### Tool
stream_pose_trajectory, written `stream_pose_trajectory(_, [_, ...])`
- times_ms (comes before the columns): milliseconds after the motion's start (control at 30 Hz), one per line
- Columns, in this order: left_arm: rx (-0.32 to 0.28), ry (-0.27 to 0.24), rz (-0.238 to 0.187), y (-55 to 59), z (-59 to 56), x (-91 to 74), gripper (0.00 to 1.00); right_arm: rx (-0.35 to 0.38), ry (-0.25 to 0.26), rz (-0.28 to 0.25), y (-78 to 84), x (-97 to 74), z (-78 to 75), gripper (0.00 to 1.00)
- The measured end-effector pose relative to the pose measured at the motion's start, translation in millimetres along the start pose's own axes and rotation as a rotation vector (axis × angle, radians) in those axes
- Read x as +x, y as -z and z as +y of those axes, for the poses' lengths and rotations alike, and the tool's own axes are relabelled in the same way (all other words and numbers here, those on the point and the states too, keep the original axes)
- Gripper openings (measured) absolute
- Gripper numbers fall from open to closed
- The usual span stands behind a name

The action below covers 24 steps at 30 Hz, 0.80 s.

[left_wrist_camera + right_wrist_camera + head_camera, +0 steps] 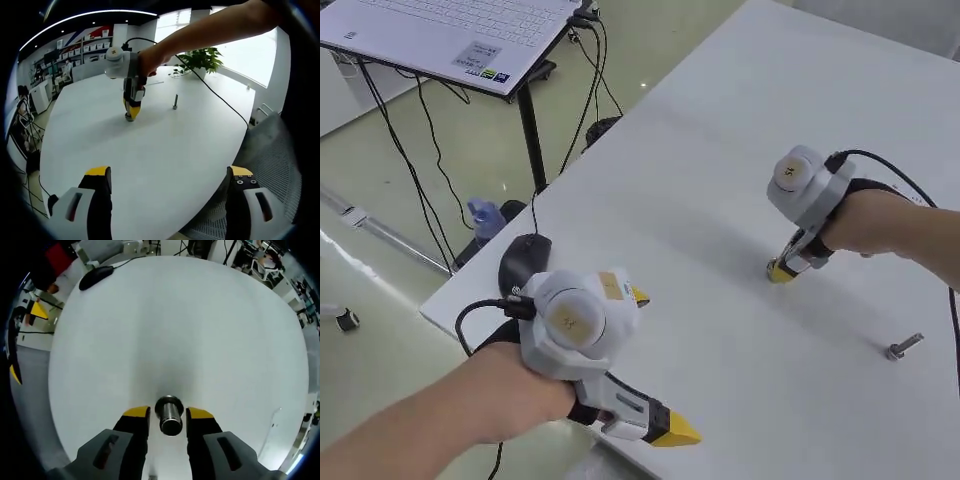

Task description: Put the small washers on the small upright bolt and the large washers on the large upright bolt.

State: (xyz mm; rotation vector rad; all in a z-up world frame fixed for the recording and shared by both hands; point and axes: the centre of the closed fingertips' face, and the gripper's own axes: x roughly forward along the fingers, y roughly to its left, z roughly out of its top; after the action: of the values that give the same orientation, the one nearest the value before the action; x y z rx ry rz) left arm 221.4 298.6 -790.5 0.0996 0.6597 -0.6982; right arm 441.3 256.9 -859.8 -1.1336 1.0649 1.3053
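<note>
**Inspector A:** We start with the right gripper [168, 412]. What do we record for its fingers?

**Inspector B:** We find them drawn narrow, one yellow tip on each side of the large bolt [170, 422]. A thin strip of the white table [200, 330] shows on either side of the bolt. We cannot tell whether the pads actually touch it.

**Inspector A:** And how does that bolt stand?

**Inspector B:** We note it upright, head down on the table, with its shaft rising between the jaws. In the left gripper view the right gripper points straight down at it from above. The right hand [865, 222] holds that gripper.

**Inspector A:** What do we enter for the small bolt [903, 347]?

**Inspector B:** We log it upright as well, resting on its head on the table. It stands near the large bolt and clear of both grippers. In the head view it lies to the person's side of the right gripper.

**Inspector A:** And the left gripper [169, 171]?

**Inspector B:** Its fingers are spread wide, and we see plain tabletop between them. In the head view the left hand [510, 395] holds it at the table's near edge, well apart from both bolts. Its tips point across the table toward the right gripper.

**Inspector A:** Any other items for the record?

**Inspector B:** We note a dark mouse [523, 262] lying at the table edge just beyond the left gripper. A white laptop [450, 35] sits on a stand past the table.
</note>
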Motion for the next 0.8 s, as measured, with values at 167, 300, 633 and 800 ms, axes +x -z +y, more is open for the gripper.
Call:
stream_pose_trajectory(167, [0.007, -0.006, -0.001, -0.1, 0.2, -1.0, 0.96, 0.007, 0.024, -0.059, -6.9, -12.2, -4.1, 0.33])
stream_pose_trajectory(300, [0.017, -0.015, -0.001, 0.2, 2.2, -0.7, 0.95, 0.024, 0.055, -0.131, -12.1, -33.4, -7.2, 0.35])
stream_pose_trajectory(633, [0.035, -0.011, -0.008, -7.5, 2.9, -0.1, 0.95, 0.032, 0.151, -0.313, -2.8, -97.0, -3.0, 0.38])
stream_pose_trajectory(800, [0.029, -0.020, -0.022, -11.0, 5.9, -1.5, 0.95, 0.067, 0.206, -0.396, 13.3, -132.6, 0.6, 0.43])
